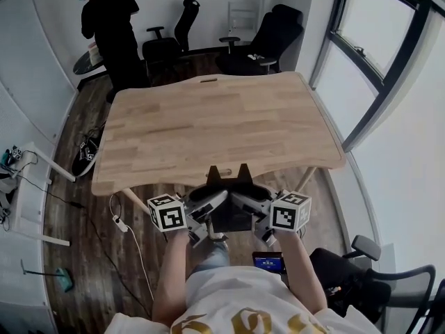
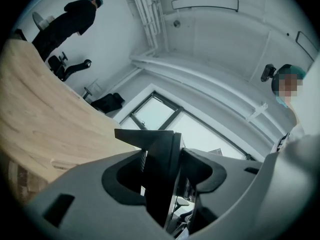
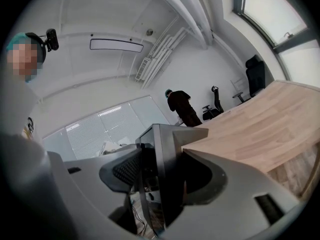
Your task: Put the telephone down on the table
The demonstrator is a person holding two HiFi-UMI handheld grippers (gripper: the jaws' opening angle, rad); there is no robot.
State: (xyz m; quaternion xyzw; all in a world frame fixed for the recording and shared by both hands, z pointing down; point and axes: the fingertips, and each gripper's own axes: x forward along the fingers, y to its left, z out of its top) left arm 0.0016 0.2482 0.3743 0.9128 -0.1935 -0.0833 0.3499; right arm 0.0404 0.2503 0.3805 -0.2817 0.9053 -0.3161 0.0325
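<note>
The telephone (image 1: 231, 213) is a black slab-like unit with two prongs sticking up at its far end. It hangs in the air just short of the wooden table's (image 1: 222, 127) near edge, below the level of the tabletop. My left gripper (image 1: 207, 211) is shut on its left side and my right gripper (image 1: 256, 211) is shut on its right side. In the left gripper view the telephone (image 2: 161, 169) stands edge-on between the pads of the left gripper (image 2: 167, 173). The right gripper view shows the telephone (image 3: 165, 164) likewise clamped in the right gripper (image 3: 162, 175).
A person in black (image 1: 111, 33) stands beyond the table's far left corner. Black office chairs (image 1: 268, 44) stand behind the table and another chair (image 1: 368, 277) is at my right. A power strip with cables (image 1: 119, 223) lies on the floor at left. A small lit screen (image 1: 268, 261) sits near my lap.
</note>
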